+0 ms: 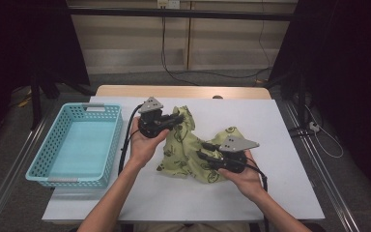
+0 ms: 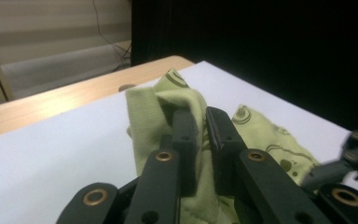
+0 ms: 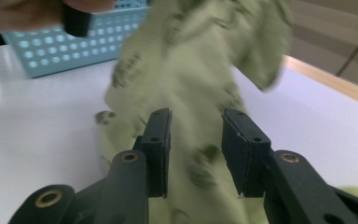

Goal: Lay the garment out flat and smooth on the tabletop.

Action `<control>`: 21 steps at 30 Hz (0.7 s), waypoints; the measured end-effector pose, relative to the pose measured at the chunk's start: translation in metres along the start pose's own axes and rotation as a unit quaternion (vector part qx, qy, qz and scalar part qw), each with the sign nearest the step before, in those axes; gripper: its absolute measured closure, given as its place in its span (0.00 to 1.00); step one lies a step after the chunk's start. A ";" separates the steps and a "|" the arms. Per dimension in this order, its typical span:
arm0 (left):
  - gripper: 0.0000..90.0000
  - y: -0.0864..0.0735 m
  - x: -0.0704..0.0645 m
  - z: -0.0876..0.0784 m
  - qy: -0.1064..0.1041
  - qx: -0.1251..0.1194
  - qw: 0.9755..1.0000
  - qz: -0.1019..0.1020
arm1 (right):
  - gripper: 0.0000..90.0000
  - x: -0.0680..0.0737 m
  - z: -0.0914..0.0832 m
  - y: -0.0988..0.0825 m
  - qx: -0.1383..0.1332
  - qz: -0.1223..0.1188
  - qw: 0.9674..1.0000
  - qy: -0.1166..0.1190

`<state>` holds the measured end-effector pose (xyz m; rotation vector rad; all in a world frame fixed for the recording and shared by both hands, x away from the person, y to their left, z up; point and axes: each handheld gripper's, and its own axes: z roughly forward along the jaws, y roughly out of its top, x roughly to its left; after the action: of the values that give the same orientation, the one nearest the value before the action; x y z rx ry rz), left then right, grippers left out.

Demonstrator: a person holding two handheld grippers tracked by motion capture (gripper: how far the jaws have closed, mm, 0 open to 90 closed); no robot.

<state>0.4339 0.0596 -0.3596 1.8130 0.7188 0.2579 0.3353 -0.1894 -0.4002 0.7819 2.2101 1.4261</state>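
Green cloth (image 1: 188, 150), soft and thin, printed with dark rings and blots, heaped in loose folds at the middle of the white table cover (image 1: 280, 145). Partly lifted at its far end, partly lying flat at the near end.

Left gripper (image 1: 178, 119): nearly shut, pinching a raised fold of the cloth between the pads, with fabric bunched on both sides of the black jaws in the left gripper view. Right gripper (image 1: 204, 150): jaws partly apart at the cloth's near right edge, with fabric in the gap. Blurred in the right gripper view, so hard to say for sure, but apparently not pressing on it.

Judged as spreading or gathering the cloth between two holds. To do it well:
- Close the right jaws on a single edge, not a thick wad, for a hold that does not slip.
- Lift both ends level and draw them apart gently, enough to shake out the folds without pulling fabric from the left pinch.
- Avoid dragging the hanging part across the cover.

Teal plastic basket (image 1: 111, 140) just left of the left hand: rigid, rectangular, walls pierced with rows of small holes, apart from the cloth. Smooth matt cover underneath; pale wooden table edge (image 1: 183, 91) beyond it. Limp fabric, likely to sag and fold wherever unsupported.
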 end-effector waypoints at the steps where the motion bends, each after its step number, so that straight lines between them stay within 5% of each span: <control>1: 0.91 -0.002 0.000 0.003 0.003 0.002 1.000 -0.005 | 0.70 0.003 0.003 0.000 0.000 -0.002 1.000 0.005; 7: 0.85 -0.018 0.017 0.011 0.031 0.021 0.999 -0.021 | 0.71 0.021 0.021 -0.001 0.014 -0.011 0.999 0.039; 15: 0.54 -0.028 0.033 0.010 0.041 0.026 0.998 -0.046 | 0.71 0.040 0.056 -0.005 0.048 -0.025 0.996 0.067; 18: 0.47 -0.033 0.036 0.010 0.043 0.032 0.997 -0.050 | 0.65 0.045 0.065 -0.008 0.058 -0.029 0.995 0.074; 19: 0.45 -0.033 0.039 0.009 0.046 0.051 0.997 -0.030 | 0.61 0.047 0.067 -0.009 0.069 -0.036 0.995 0.067; 21: 0.40 -0.035 0.036 0.012 0.045 0.031 0.997 -0.055 | 0.53 0.047 0.072 -0.012 0.084 -0.045 0.994 0.056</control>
<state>0.4565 0.0780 -0.4021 1.8225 0.8946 0.2479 0.3394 -0.1128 -0.4418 0.6614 2.4437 1.2836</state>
